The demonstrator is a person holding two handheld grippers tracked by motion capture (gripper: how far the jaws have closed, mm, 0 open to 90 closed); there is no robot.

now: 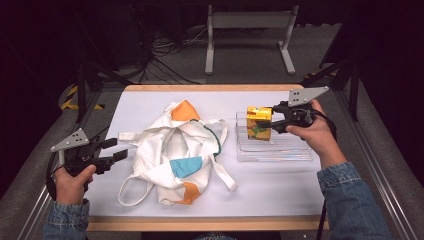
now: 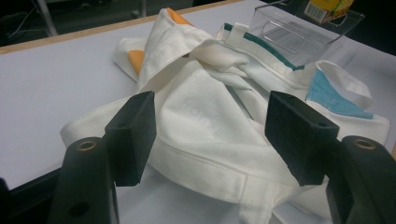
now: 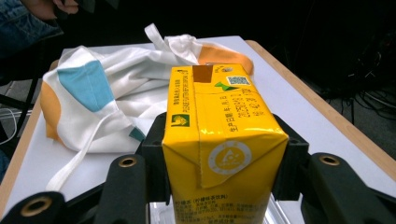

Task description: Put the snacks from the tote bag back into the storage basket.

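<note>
Nearest the person, the left gripper is hovering over the white tabletop at its left edge, jaws standing wide apart with nothing between them, aimed at the crumpled white tote bag. The left gripper view is showing faint pale lettering on the bag's cloth, too washed out to read, with bare table lying between the jaws and the bag's near hem. The bag, carrying orange and blue patches and a green-trimmed strap, is lying mid-table with its handles spilling toward the front edge. Open tabletop is running along the front and far margins inside the wooden rim. Farther right, the right gripper is clamping a yellow juice carton by its two sides, holding it upright above the clear plastic tray. The right gripper view is showing small printed lines, a QR code, a green logo and a round recycling-type mark on the carton; the print is too small to read.
</note>
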